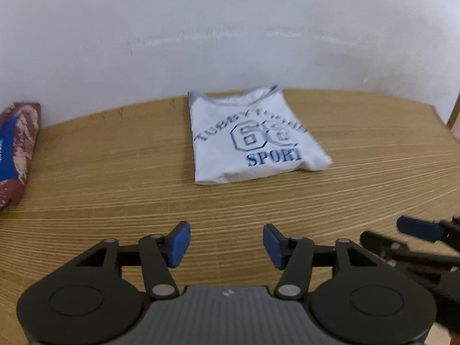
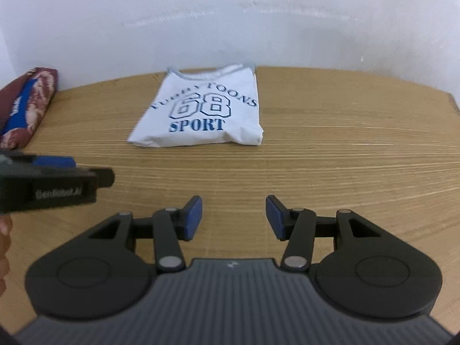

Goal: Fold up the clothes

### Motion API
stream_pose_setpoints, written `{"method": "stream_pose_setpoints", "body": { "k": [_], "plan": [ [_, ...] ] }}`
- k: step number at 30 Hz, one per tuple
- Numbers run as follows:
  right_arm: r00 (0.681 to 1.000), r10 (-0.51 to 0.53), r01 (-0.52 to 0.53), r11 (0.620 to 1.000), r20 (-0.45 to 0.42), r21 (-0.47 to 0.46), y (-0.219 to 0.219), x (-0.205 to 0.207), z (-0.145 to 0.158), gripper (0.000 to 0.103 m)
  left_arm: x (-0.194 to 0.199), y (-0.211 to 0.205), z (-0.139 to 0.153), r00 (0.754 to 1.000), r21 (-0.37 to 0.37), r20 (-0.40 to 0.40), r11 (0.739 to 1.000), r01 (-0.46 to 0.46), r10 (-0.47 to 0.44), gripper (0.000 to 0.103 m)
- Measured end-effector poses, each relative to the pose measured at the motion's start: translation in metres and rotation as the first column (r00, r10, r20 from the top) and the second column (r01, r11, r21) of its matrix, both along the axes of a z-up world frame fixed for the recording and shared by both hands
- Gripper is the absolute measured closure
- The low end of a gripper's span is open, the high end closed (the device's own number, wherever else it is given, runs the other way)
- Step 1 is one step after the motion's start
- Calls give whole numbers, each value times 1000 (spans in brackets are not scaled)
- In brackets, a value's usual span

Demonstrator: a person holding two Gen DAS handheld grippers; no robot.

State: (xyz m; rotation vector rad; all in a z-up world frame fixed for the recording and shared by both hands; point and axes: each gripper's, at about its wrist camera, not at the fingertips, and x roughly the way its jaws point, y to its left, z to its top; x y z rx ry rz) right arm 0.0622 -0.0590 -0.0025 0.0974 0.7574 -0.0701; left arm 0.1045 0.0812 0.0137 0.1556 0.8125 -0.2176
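I see the white T-shirt [image 1: 253,138] lying folded into a neat rectangle on the wooden desk [image 1: 115,172], upper centre of the left wrist view, its collar end close to the white wall [image 1: 230,28] at the far edge. In the right wrist view the same shirt [image 2: 201,109] sits upper centre, a little left, with its blue print reading "68" and "SPORT" facing me. Nothing touches it; both tools are well apart from it, nearer the bottom of each frame.

My left tool [image 1: 227,244] hangs over bare wood at lower centre, its blue pads spread wide with only desk between them. My right tool [image 2: 233,218] is likewise spread, holding nothing. Each shows up blurred in the other's view: the right one at the lower right edge of the left view, the left one at the middle left edge of the right view.

At the left edge a second folded garment [image 1: 17,149], maroon and cream with a blue panel, lies on the desk against the wall.
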Motion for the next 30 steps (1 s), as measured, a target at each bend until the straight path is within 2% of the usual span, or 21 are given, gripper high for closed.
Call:
{"method": "stream_pose_setpoints", "body": {
  "k": [4, 13, 17, 20, 24, 30],
  "plan": [
    [1000, -4, 4, 1000, -11, -6, 9, -34, 6, 51, -37, 12, 13, 1000, 5, 0, 1000, 9, -9, 37],
    [999, -23, 24, 1000, -29, 20, 39, -116, 12, 51, -124, 48, 17, 999, 15, -31, 1000, 10, -10, 32],
    [1000, -4, 4, 1000, 7, 23, 55, -150, 27, 51, -158, 60, 27, 1000, 17, -4, 1000, 17, -17, 24],
    [999, 14, -14, 1000, 53, -11, 68, -173, 41, 51, -180, 64, 32, 999, 24, 21, 999, 29, -30, 21],
    [996, 17, -13, 999, 88, -50, 78, -194, 49, 51, -203, 67, 34, 999, 15, 33, 999, 42, -43, 18],
    [999, -21, 22, 1000, 46, -12, 78, -208, 39, 51, -225, 69, 31, 997, 10, 24, 997, 75, -75, 18]
  ]
}}
